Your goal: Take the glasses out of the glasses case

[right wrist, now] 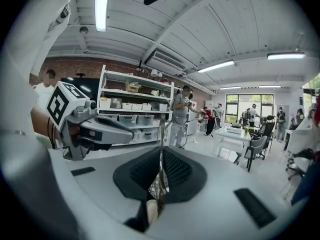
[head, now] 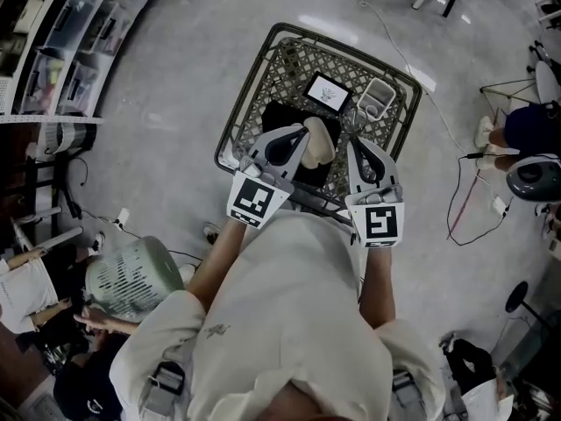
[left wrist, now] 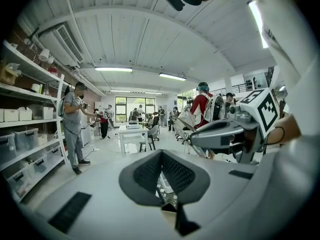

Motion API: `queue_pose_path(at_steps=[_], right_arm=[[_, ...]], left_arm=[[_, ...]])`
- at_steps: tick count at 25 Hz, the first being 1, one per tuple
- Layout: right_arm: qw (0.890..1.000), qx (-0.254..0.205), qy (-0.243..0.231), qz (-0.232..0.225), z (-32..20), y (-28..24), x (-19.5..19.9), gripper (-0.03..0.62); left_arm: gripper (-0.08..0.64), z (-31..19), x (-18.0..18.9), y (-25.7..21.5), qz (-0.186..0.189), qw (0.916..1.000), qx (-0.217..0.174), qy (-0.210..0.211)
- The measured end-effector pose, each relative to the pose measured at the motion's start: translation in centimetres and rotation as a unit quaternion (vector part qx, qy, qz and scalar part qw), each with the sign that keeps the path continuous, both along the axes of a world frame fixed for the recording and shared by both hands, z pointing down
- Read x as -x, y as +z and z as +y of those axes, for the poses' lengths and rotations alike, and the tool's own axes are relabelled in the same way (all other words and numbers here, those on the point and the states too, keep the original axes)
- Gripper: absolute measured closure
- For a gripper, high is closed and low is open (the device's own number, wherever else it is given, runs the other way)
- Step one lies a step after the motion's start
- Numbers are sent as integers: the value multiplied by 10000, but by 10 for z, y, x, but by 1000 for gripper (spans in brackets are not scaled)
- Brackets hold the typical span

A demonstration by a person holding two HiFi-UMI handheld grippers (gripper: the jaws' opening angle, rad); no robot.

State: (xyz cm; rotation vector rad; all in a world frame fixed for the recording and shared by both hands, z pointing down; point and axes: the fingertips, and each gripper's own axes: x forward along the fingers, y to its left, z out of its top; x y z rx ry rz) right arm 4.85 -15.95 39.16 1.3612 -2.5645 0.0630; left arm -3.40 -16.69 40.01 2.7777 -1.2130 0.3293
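My right tongs [right wrist: 160,164] are clamped on the glasses [right wrist: 161,129] frame. My left tongs [head: 304,132], closed, apparently pinch the beige glasses case [head: 320,145] above the cart [head: 250,103], steadying it for extraction.

My 2 arms reach forward, side by side: left gripper [left wrist: 161,153] pressed closed, right gripper [right wrist: 161,156] pinching the glasses [right wrist: 160,130].

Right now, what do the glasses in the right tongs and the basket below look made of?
The glasses: probably a thin metal wire frame, shiny, judging by the fine rim and bright glint. The lenses can't be judged. The basket: metal wire mesh with a thicker wire rim and a dull grey finish, possibly coated. Its open lattice is plain in the head view.
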Motion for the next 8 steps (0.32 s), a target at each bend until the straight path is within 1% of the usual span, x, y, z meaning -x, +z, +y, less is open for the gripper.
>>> queue_pose_path(at_steps=[8], right_arm=[[10000,0,-75,-33,2,6,-5,575]], left_arm=[[548,4,-4,3,-34,10000,-10,-76]])
